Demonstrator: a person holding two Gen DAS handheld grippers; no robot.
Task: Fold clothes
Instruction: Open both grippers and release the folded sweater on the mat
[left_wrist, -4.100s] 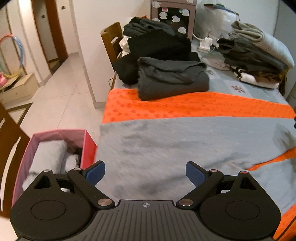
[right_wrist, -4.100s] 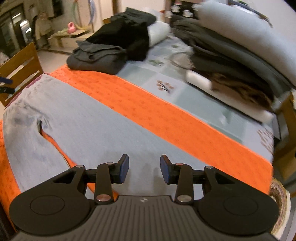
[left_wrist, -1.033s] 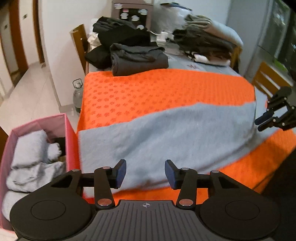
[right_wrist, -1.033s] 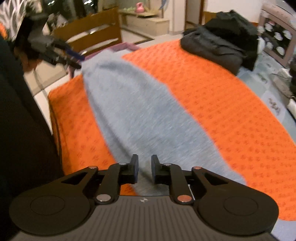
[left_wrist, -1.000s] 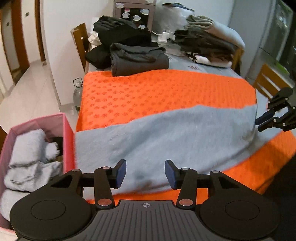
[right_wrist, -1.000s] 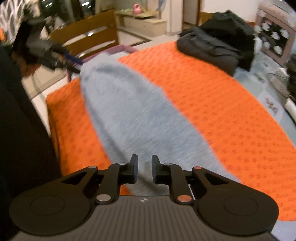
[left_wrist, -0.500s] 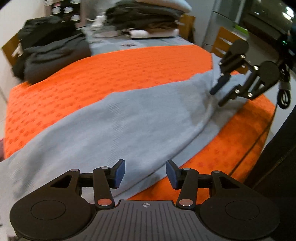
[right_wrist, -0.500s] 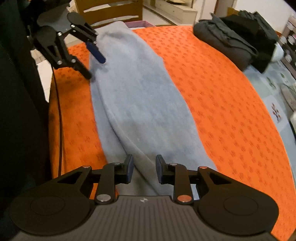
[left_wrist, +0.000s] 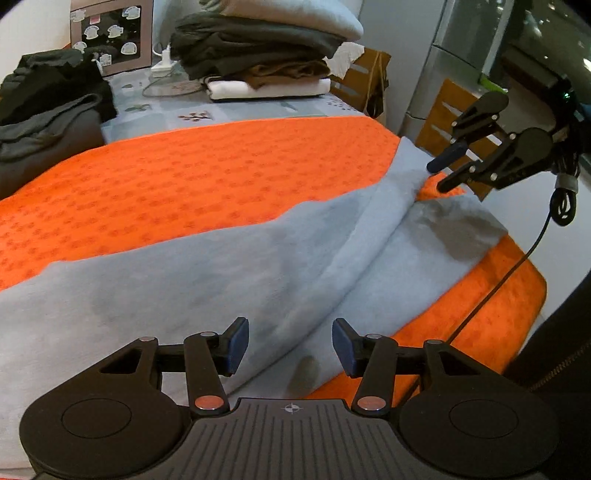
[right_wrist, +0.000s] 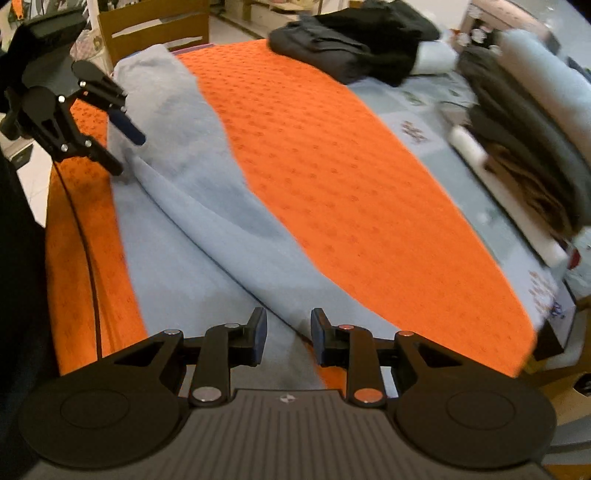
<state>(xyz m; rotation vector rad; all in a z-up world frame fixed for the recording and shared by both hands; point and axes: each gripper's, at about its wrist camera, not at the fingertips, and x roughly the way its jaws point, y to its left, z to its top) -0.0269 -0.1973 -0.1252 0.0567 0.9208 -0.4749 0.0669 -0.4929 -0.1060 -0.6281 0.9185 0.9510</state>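
Your left gripper (left_wrist: 290, 345) and right gripper (right_wrist: 285, 336) both gape apart — each over an end of the grey pants (left_wrist: 207, 273), gripping nothing.

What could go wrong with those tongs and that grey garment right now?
Both tongs, left and right, look open around the grey garment, so a loose fold may slump. The garment's end lies near the orange cover's edge and could slide off. A black cable trails beside the cloth and might snag.

garment (left_wrist: 229, 258) on cloth (left_wrist: 192, 173) | folded piles (left_wrist: 258, 55) behind | tongs (left_wrist: 290, 345) over near edge
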